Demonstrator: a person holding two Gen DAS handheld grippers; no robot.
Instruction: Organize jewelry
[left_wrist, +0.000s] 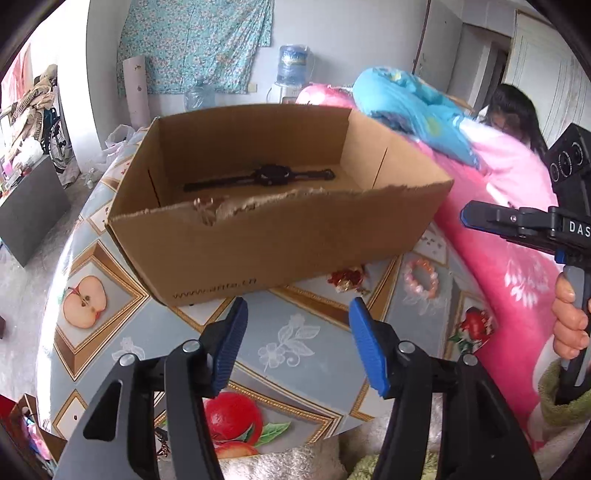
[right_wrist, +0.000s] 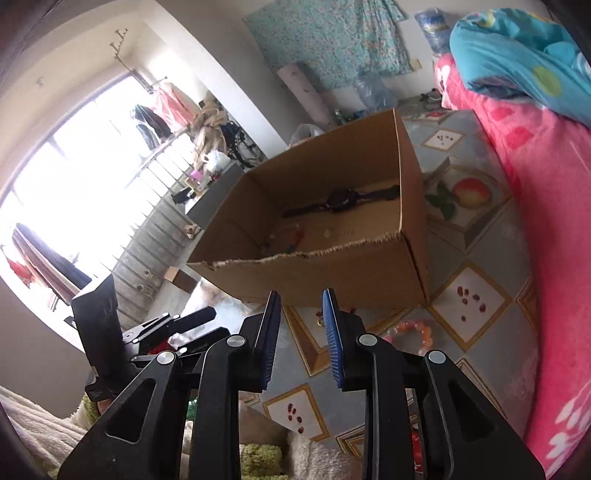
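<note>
An open cardboard box (left_wrist: 280, 243) stands on the fruit-patterned table (left_wrist: 295, 339). A black wristwatch (left_wrist: 271, 175) lies flat inside it; it also shows in the right wrist view (right_wrist: 341, 201), with small trinkets (right_wrist: 291, 238) near the box's front wall. A pink bead bracelet (left_wrist: 421, 277) and a red-gold ornament (left_wrist: 347, 278) lie on the table to the right of the box; the bracelet shows in the right wrist view (right_wrist: 410, 332). My left gripper (left_wrist: 297, 310) is open and empty, in front of the box. My right gripper (right_wrist: 301, 299) is open and empty, above the table before the box.
A pink blanket (left_wrist: 509, 266) and a blue quilt (left_wrist: 417, 107) pile up along the table's right side. The right gripper's body (left_wrist: 524, 221) hangs at the far right of the left view. A dark cabinet (left_wrist: 29, 206) stands left, beyond the table edge.
</note>
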